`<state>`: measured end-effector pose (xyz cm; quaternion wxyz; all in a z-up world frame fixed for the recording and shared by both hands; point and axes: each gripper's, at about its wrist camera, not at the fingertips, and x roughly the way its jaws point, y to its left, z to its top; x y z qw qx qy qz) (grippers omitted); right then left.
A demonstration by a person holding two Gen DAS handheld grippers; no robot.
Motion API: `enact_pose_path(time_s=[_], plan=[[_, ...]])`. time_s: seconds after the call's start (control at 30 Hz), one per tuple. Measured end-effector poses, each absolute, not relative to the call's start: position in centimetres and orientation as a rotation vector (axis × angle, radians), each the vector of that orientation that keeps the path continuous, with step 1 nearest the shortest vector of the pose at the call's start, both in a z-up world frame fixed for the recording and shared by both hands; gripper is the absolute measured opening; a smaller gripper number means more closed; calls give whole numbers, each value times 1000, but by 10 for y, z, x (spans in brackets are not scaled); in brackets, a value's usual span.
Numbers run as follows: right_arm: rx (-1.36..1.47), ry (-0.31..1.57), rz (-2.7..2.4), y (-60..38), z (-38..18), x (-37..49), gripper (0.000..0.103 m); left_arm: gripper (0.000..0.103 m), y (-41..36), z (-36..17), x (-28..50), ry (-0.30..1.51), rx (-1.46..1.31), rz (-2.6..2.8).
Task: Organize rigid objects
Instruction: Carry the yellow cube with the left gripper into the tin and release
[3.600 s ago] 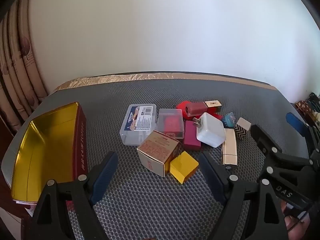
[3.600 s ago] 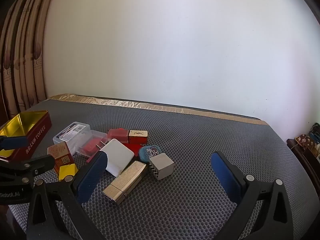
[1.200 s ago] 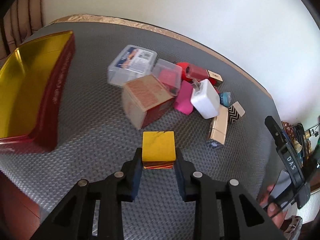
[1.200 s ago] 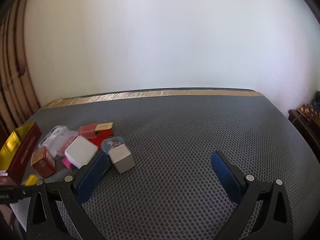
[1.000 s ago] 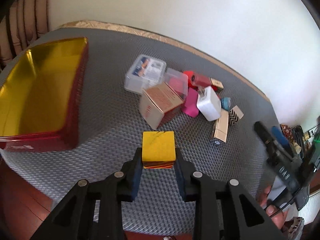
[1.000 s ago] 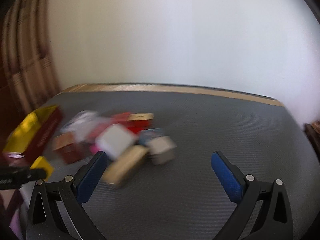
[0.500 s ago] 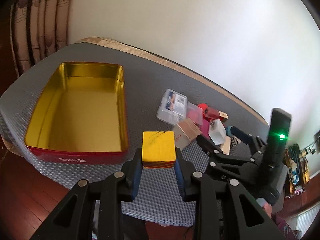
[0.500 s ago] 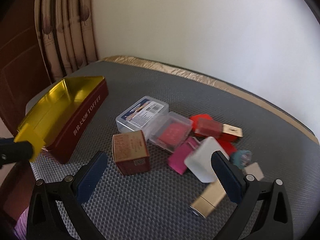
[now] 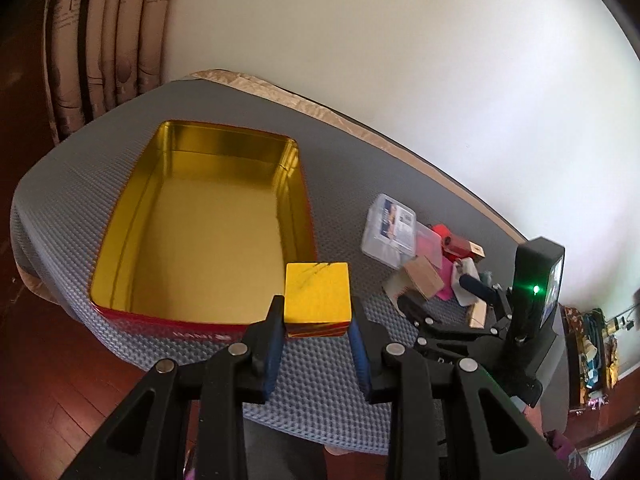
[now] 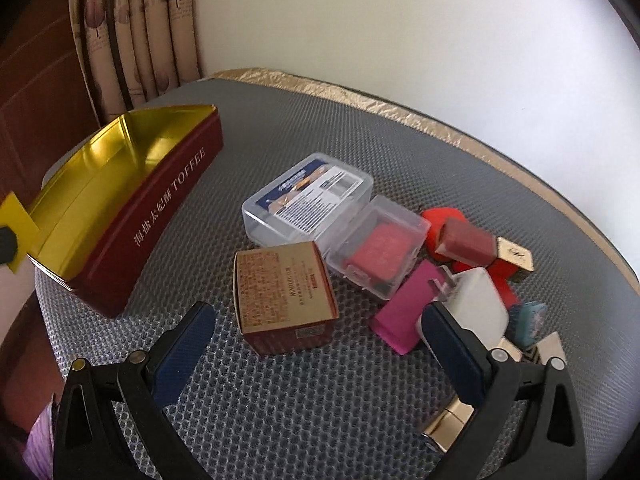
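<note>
Between my left gripper's blue pads sits the gold cube, clamped and held above the near right corner of the open toffee tin on the grey mat. My right gripper hangs with jaws wide apart over the brown carton, gripping nothing, beside the clear plastic case

A patterned curtain hangs past the far left corner of the grey-matted tabletop, against a white wall. Dark wood floor shows below the near left edge, and colourful clutter lies beyond the right edge.
</note>
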<state>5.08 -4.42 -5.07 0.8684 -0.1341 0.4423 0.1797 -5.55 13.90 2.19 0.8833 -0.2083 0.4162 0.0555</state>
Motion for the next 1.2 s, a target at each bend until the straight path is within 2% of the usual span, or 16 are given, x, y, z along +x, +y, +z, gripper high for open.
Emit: enact_pose_path(time_s=[0.07, 0.1, 0.13, 0.17, 0.27, 0.3, 0.37, 0.43, 0.67, 1.2], plan=[[-274, 935, 390, -43, -54, 52, 85, 30, 146, 24, -53, 866, -422, 119], [-282, 938, 389, -41, -56, 52, 66, 30, 149, 24, -51, 867, -411, 124], [-296, 944, 381, -40, -59, 52, 57, 30, 152, 24, -48, 872, -397, 128], [-306, 949, 371, -39, -63, 53, 42, 30, 156, 24, -45, 877, -388, 135], [-284, 933, 358, -43, -66, 52, 42, 30, 169, 23, -34, 893, -362, 160], [-258, 917, 367, -46, -63, 50, 43, 30, 172, 23, -31, 899, -358, 168], [-228, 893, 381, -50, -55, 48, 56, 30, 181, 23, -26, 903, -355, 176], [-217, 874, 376, -54, -49, 48, 103, 30, 186, 24, -22, 903, -340, 188], [-286, 843, 347, -55, -42, 53, 103, 30, 187, 24, -14, 898, -321, 182], [-215, 906, 438, -64, -39, 58, 100, 30, 218, 8, 7, 930, -335, 205]])
